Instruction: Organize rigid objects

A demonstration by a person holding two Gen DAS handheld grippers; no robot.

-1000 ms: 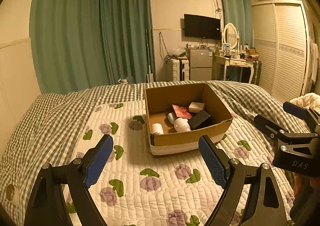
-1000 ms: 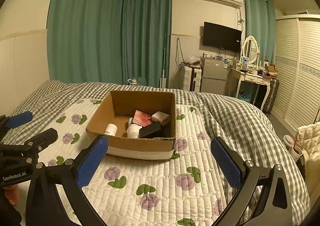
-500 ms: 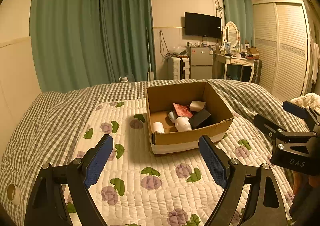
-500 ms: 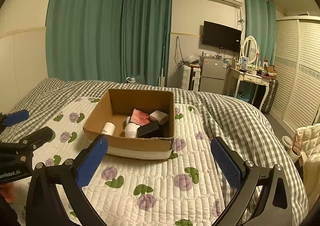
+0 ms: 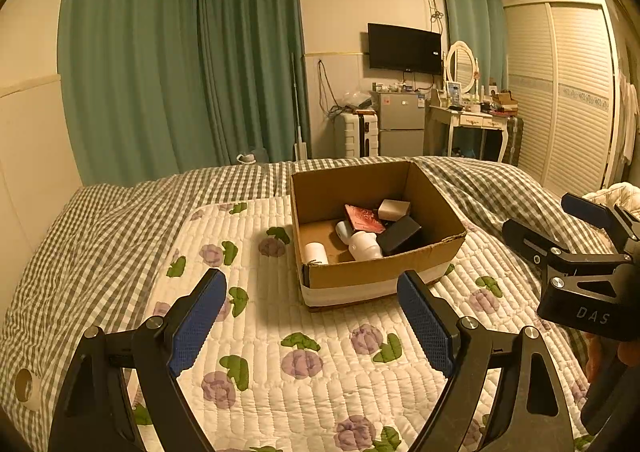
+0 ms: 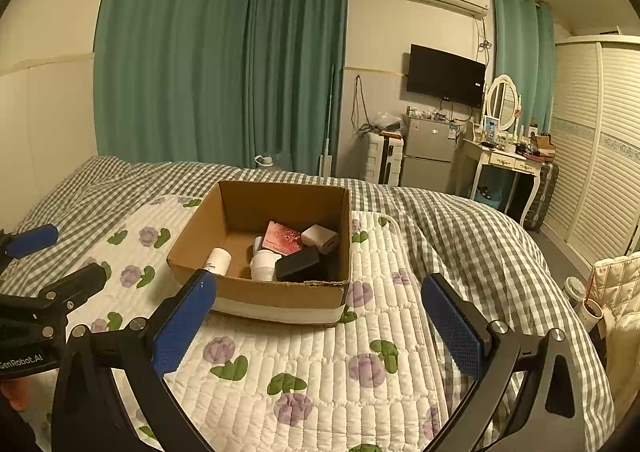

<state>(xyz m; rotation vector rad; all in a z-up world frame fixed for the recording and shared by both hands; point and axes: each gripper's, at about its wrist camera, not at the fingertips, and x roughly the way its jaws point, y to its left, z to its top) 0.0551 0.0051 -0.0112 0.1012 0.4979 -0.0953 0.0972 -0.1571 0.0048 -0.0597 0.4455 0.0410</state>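
Both my tongs, left (image 5: 310, 326) and right (image 6: 320, 322), gape wide, empty; open brown cardboard box (image 5: 384, 276) lies straight ahead, left tongs nearer.

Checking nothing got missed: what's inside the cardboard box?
Inside the cardboard box: a white bottle, white jar, black case, pink packet, white block. Anything beneath them is hidden.

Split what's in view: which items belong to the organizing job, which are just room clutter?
Job:
- cardboard box
- red packet
- black case
- beige block
- white cups
- left gripper, right gripper, both open and empty

Lying about:
- floral quilt
- TV
- mini fridge
- dressing table
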